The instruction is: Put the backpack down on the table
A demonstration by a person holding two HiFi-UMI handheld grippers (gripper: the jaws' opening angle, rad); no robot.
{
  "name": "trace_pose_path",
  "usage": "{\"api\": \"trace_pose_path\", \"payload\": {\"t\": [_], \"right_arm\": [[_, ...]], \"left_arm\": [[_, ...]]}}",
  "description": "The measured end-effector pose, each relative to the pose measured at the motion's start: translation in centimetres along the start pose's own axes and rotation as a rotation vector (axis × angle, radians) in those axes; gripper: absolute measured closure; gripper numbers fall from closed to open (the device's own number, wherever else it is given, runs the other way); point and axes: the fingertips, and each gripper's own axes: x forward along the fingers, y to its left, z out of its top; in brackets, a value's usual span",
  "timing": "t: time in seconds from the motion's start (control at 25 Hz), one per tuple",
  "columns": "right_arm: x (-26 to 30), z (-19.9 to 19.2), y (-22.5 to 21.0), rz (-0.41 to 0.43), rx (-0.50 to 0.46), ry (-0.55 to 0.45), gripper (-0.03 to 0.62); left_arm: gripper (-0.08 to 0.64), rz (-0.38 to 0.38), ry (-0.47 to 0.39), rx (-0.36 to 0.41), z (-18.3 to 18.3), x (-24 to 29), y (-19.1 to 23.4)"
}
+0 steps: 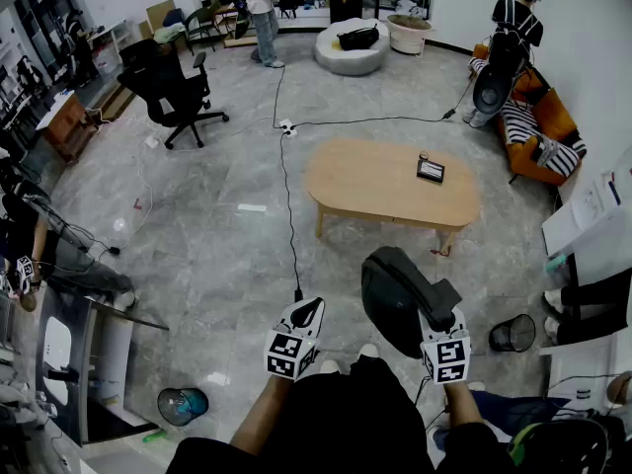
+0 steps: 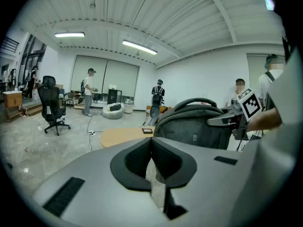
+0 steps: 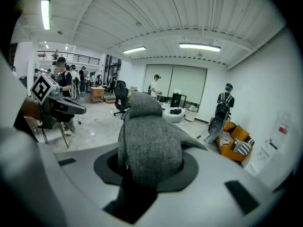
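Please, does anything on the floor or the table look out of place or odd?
Yes. A black cable lies loose across the open floor, running past the table to a power strip left out mid-room. A white scrap lies on the tiles beside it. Nothing looks spilled or broken.

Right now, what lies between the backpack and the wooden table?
Bare grey floor, seen in the head view, between backpack and table; a small reddish scrap lies by a table leg.
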Motion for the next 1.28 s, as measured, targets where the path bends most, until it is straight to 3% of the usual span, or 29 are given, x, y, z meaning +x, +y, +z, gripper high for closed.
{"api": "trace_pose_path", "payload": {"t": [0.72, 1.28], "right_arm": [[-0.6, 0.7, 2.0, 0.053, 0.002, 0.003, 0.448], [0.5, 1.8, 3.8, 0.042, 0.034, -0.008, 0.443]], "left_arm": [[0.545, -0.041, 0.023, 0.010, -0.9, -0.1, -0.2], [0.545, -0.076, 0.055, 0.027, -1.6, -0.1, 1.3]]}}
